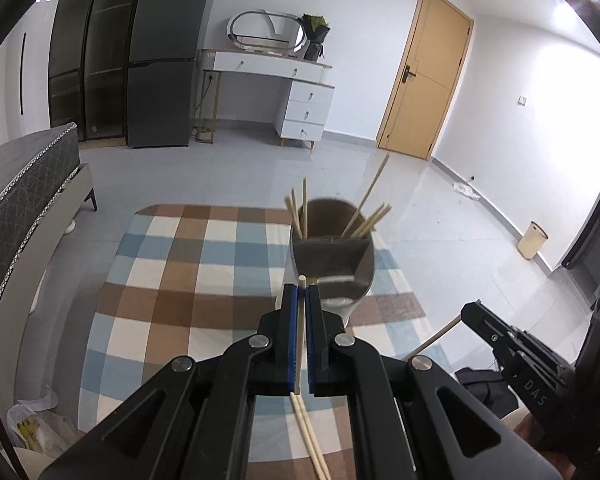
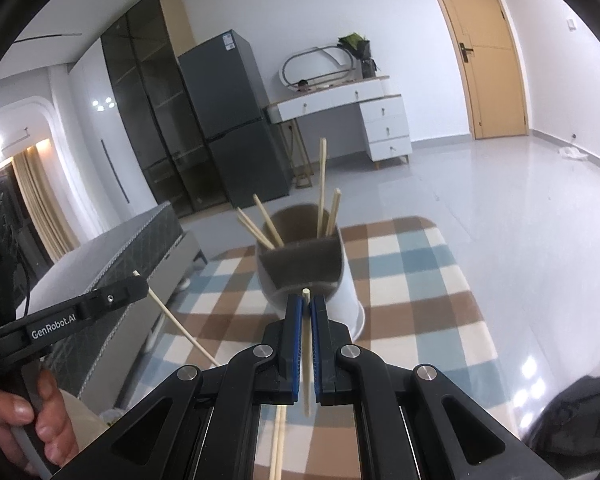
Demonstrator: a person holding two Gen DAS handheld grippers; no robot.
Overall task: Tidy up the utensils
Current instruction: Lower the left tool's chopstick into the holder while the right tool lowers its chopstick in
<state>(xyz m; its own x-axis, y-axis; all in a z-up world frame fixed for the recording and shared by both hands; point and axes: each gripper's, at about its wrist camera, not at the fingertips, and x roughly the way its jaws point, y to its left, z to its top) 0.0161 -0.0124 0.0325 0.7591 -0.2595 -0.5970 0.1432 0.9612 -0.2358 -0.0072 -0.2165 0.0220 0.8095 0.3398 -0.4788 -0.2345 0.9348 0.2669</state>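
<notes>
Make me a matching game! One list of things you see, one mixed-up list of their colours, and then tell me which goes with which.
Things:
1. door
2. fridge
3. gripper pads
4. dresser drawers

Colours:
A. blue
B. white
C. yellowish wood
D. dark grey

Pairs: 1-C, 2-D, 3-A, 4-B

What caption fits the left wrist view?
Left gripper shut on a chopstick, facing the divided holder on a checked rug.
</notes>
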